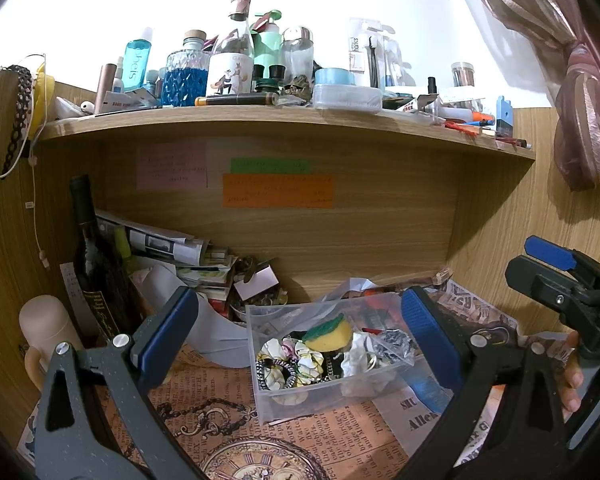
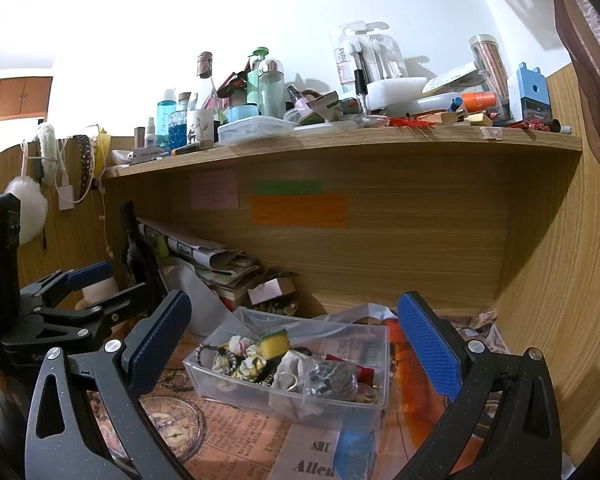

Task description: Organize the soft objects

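Clear rectangular plastic bin, frame centre: yellow-green sponge, fabric scrunchies. Left gripper and right gripper: jaws wide apart, holding nothing.

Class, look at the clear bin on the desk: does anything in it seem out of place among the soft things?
Yes: a crinkly plastic bag of small metal bits lies in the bin beside the sponge and scrunchies.

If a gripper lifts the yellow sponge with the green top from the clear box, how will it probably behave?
The yellow sponge looks porous, so it probably squashes between the jaws and weighs little. It sits loosely on top of scrunchies in the clear box, so it should lift free without snagging. Its rough green layer likely grips well and will not slip.
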